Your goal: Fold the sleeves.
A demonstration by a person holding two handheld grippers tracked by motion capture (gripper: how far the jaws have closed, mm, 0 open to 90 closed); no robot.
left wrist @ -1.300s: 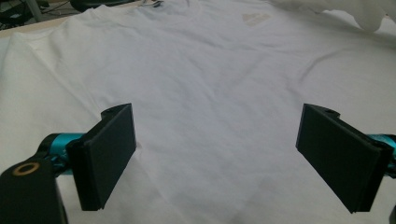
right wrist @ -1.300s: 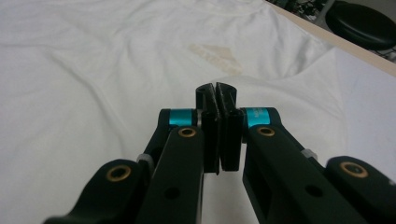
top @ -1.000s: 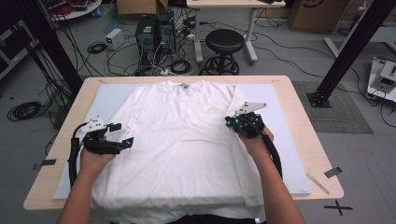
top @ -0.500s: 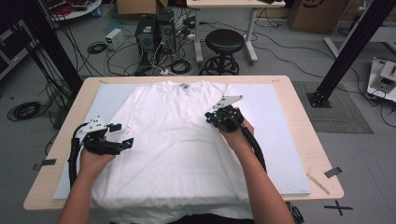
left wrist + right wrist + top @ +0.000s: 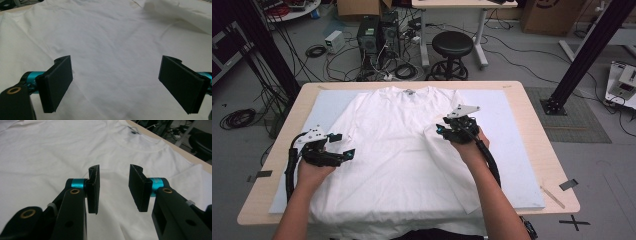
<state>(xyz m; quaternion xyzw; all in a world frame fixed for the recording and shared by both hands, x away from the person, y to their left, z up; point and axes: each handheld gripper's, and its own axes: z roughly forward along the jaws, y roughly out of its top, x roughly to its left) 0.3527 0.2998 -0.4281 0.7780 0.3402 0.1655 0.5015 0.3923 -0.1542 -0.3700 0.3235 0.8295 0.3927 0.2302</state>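
A white T-shirt (image 5: 397, 150) is laid flat, collar toward the top of the frame, on a pale blue mat (image 5: 512, 150) that covers a wooden table (image 5: 537, 95) at the centre of the high view. The shirt's right sleeve and side are seen folded inward over the body, the folded edge running from the middle of the frame down to the lower right.

The right gripper (image 5: 439, 128) is held just right of centre in the high view, over the folded edge. In the right gripper view (image 5: 113, 188) its jaws are seen partly apart, having just been opening; nothing is between them, and plain shirt cloth with the collar (image 5: 140, 143) is seen beyond, toward the upper right.

The left gripper (image 5: 343, 145) is held at the lower left of the high view, over the shirt's left side. In the left gripper view (image 5: 115, 85) its jaws are spread wide, with nothing gripped; flat white cloth is seen between them, and the folded-over part (image 5: 175, 12) is seen at the upper right.

A black stool (image 5: 453, 50) and computer towers (image 5: 377, 35) are noted on the floor beyond the table, at the top of the frame.
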